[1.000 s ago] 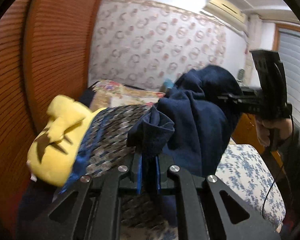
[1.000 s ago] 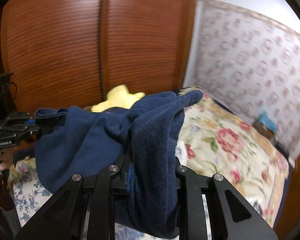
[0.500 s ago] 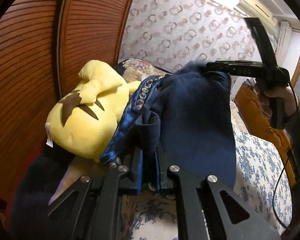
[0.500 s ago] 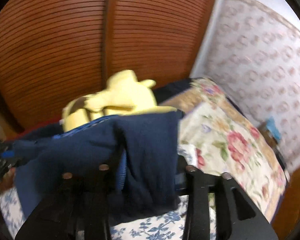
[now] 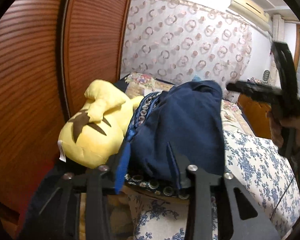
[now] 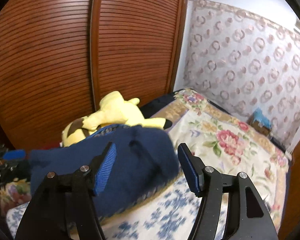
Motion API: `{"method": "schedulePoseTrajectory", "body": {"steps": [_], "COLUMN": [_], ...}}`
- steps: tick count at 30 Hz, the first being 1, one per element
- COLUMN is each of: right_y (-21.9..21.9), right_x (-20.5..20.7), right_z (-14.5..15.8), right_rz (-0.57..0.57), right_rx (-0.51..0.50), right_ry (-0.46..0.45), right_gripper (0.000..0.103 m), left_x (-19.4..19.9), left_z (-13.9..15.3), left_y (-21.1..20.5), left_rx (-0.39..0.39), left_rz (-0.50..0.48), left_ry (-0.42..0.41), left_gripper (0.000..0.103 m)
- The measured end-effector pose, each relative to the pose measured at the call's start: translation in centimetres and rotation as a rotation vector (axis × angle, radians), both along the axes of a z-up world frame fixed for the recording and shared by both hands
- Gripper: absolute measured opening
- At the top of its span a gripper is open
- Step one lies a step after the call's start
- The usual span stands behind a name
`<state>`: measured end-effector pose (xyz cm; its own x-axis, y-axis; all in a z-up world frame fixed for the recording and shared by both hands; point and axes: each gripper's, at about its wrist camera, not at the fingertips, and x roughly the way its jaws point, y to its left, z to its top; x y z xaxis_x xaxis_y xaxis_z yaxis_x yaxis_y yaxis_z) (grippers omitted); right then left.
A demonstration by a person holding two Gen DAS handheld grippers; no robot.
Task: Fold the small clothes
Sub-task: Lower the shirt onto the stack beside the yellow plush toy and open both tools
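A navy blue garment (image 5: 186,124) lies bunched on a dark patterned cloth (image 5: 144,108) on the bed, beside a yellow plush toy (image 5: 98,132). My left gripper (image 5: 148,163) is at its near edge. The jaws are opening, and the cloth lies between the blue pads (image 5: 122,166) without being pinched. In the right wrist view my right gripper (image 6: 148,166) is also opening, wide. The garment (image 6: 134,150) lies loose between its pads (image 6: 106,168). The right gripper (image 5: 230,86) shows blurred past the garment's far end in the left wrist view, held by a hand (image 5: 284,126).
Louvred wooden wardrobe doors (image 5: 30,70) stand close on the left behind the plush toy (image 6: 114,112). The bed carries a blue floral sheet (image 5: 250,160) and a rose-patterned quilt (image 6: 220,140). A wooden cabinet (image 5: 252,116) stands at the far right.
Both grippers came down with the navy garment from mid-air onto the pile by the plush toy. Their jaws, shut on the cloth before, have parted and let it go.
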<state>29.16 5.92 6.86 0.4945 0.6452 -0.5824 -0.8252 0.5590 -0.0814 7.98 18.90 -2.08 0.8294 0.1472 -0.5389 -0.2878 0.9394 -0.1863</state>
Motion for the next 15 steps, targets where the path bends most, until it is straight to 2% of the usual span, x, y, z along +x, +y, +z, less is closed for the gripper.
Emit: {"method": "schedulePoseTrajectory", "body": {"steps": [1, 3, 5, 10, 15], "right_y": [-1.0, -3.1, -5.5, -10.6, -15.9], "right_x": [-0.8, -2.4, -4.0, -7.2, -10.7], "right_z": [0.1, 0.1, 0.0, -0.2, -0.4], "right_rz": [-0.005, -0.030, -0.046, -0.124, -0.235], "right_rx": [0.013, 0.032, 0.050, 0.084, 0.110], "right_ry": [0.003, 0.004, 0.013, 0.013, -0.031], "right_gripper": [0.073, 0.079, 0.082, 0.086, 0.087], "left_x": [-0.1, -0.4, -0.8, -1.3, -1.6], "left_z": [0.3, 0.9, 1.5, 2.3, 2.5], "left_y": [-0.4, -1.3, -2.5, -5.9, -9.6], "left_rx": [0.011, 0.034, 0.058, 0.092, 0.109], "left_rz": [-0.006, -0.021, -0.041, -0.103, -0.166], "left_ry": [-0.003, -0.017, -0.035, -0.054, -0.064], "left_gripper": [0.040, 0.050, 0.055, 0.056, 0.056]}}
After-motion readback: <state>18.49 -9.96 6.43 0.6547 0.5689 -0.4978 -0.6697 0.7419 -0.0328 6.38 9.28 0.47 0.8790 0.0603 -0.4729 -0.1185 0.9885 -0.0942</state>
